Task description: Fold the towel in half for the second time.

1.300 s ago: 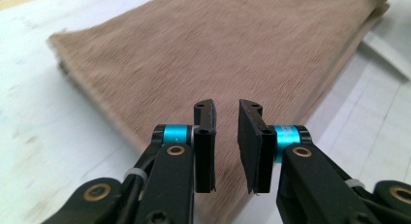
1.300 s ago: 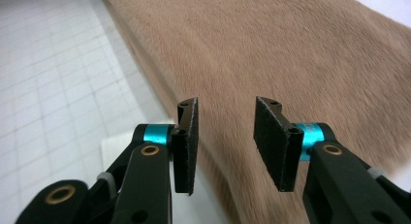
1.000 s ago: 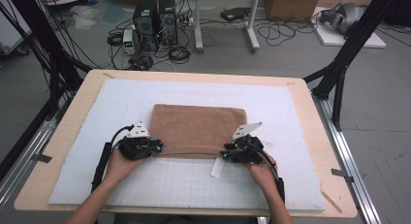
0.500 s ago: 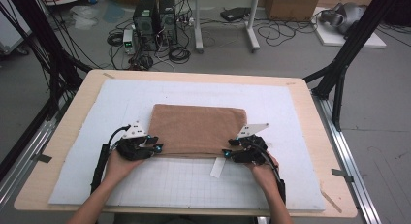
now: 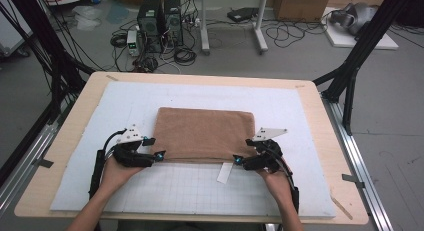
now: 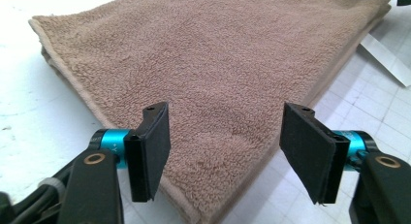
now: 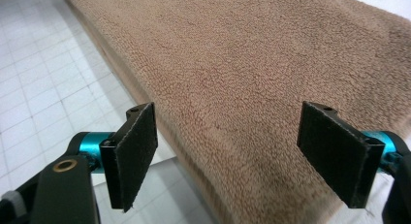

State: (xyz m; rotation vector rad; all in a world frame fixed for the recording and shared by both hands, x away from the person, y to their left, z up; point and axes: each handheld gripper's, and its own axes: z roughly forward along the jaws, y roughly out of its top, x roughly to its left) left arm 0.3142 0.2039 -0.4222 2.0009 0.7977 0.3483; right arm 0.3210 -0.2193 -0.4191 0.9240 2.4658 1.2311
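Towel (image 5: 202, 133) lies flat, long axis left-right; both hand-held grippers just opened, empty.

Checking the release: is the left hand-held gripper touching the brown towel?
Apart. The left gripper view shows the left hand-held gripper with pads spread wide, clear of the brown towel.

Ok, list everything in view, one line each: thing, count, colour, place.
towel: one, brown, folded flat mid-mat.
white tag: one, white, at the towel's near edge.
mat: one, white, gridded, covering the table.
table: one, pale wood, centre.
computer towers: two, black, on the floor beyond the table.
cardboard box: one, brown, floor, far right.
left gripper: one, black, at the towel's near left corner; jaws apart, having just opened, nothing pinched.
right gripper: one, black, at the near right corner; likewise.
hands: two, holding the grippers.
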